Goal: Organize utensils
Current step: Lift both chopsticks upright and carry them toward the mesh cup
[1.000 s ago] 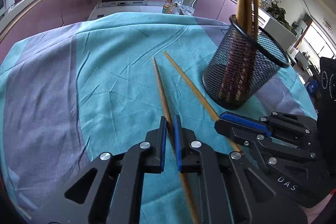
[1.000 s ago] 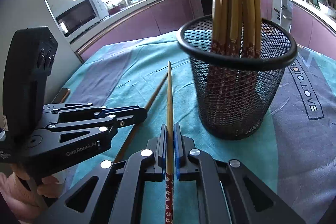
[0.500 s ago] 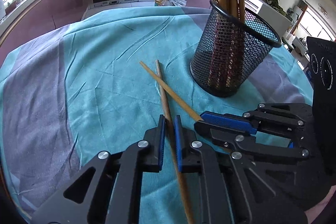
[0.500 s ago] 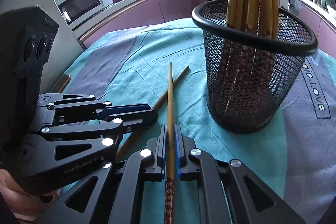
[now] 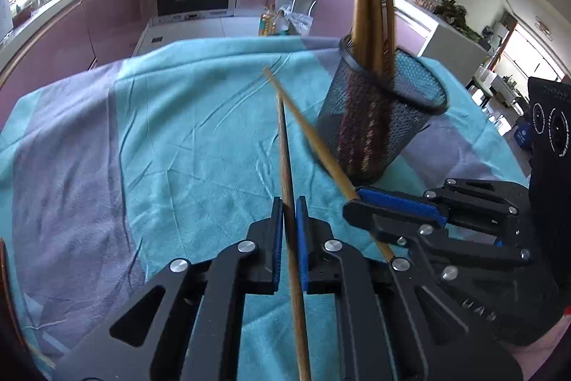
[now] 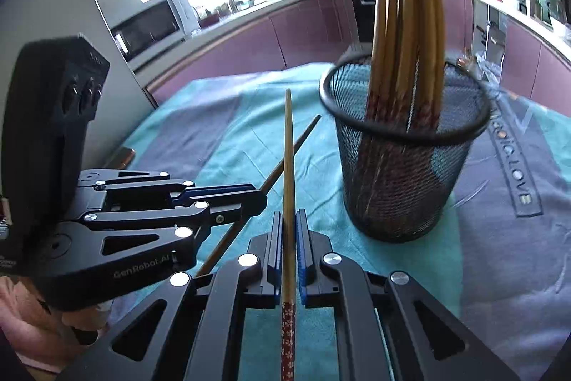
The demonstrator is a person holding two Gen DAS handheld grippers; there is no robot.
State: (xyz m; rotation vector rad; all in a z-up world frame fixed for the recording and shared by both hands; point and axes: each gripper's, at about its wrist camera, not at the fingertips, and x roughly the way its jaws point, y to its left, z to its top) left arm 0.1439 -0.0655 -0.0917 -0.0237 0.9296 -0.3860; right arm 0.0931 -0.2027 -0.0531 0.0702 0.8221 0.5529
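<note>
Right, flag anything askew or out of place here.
Nothing is spilled or damaged. The black mesh cup stands upright on the teal cloth. The two wooden chopsticks cross in mid-air, one gripped in each gripper's fingers.

The right gripper [image 6: 289,231] clamps one chopstick [image 6: 288,159]. The left gripper [image 6: 262,200] clamps a second chopstick [image 6: 292,147]. The mesh holder [image 6: 403,174] of chopsticks stands on the cloth-covered bench [image 6: 499,238].

The chopsticks [image 6: 288,166] look like smooth wood, one with a glossy red flower-printed end; the mesh holder [image 6: 403,174] is black wire metal, matt; the tablecloth [image 5: 185,145] is soft creased cloth, teal and grey; the gripper pads [image 5: 302,238] are ribbed blue, set in matt black plastic with shiny metal rivets.
</note>
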